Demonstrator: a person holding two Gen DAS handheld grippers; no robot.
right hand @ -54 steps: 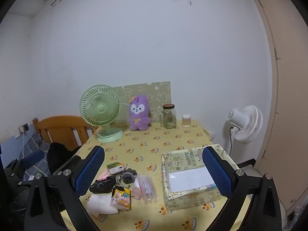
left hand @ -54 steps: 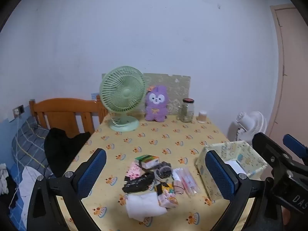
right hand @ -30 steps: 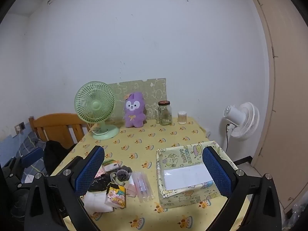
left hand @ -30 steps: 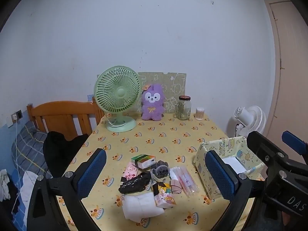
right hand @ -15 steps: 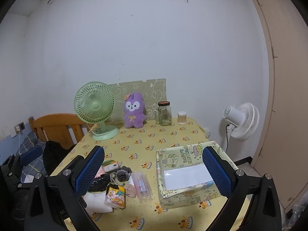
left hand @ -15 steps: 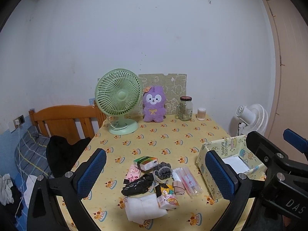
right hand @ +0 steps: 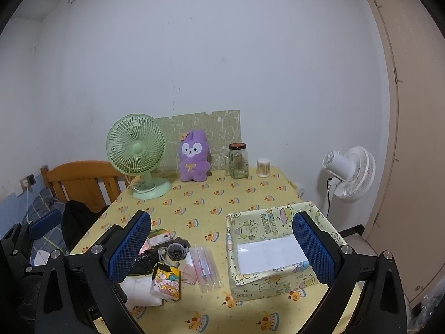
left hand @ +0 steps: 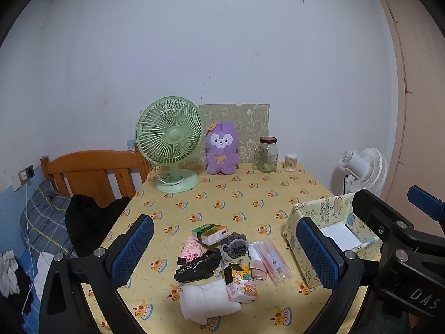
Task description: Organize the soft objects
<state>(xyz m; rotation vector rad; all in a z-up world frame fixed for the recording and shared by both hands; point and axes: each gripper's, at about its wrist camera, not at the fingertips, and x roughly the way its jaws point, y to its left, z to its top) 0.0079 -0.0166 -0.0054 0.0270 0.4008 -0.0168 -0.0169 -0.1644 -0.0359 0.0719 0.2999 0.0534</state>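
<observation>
Soft objects [left hand: 222, 258] are lying heaped at the table's near edge, left of the patterned box [right hand: 274, 247]; both views are showing more wall than before; left gripper [left hand: 222, 250] and right gripper [right hand: 219, 247] are hovering, jaws spread wide, holding nothing.

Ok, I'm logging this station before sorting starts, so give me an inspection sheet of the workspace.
Surface: table under a yellow printed cloth.
Job's things: pile of soft items at the near edge; patterned box beside it, holding only a white sheet.
Clutter: green fan, purple plush, glass jar, cotton swab pot along the back.
Grippers: left tool and right tool open, holding nothing.
Cables: charger lead from the wall socket.
Surroundings: bed headboard, white floor fan, door.
</observation>
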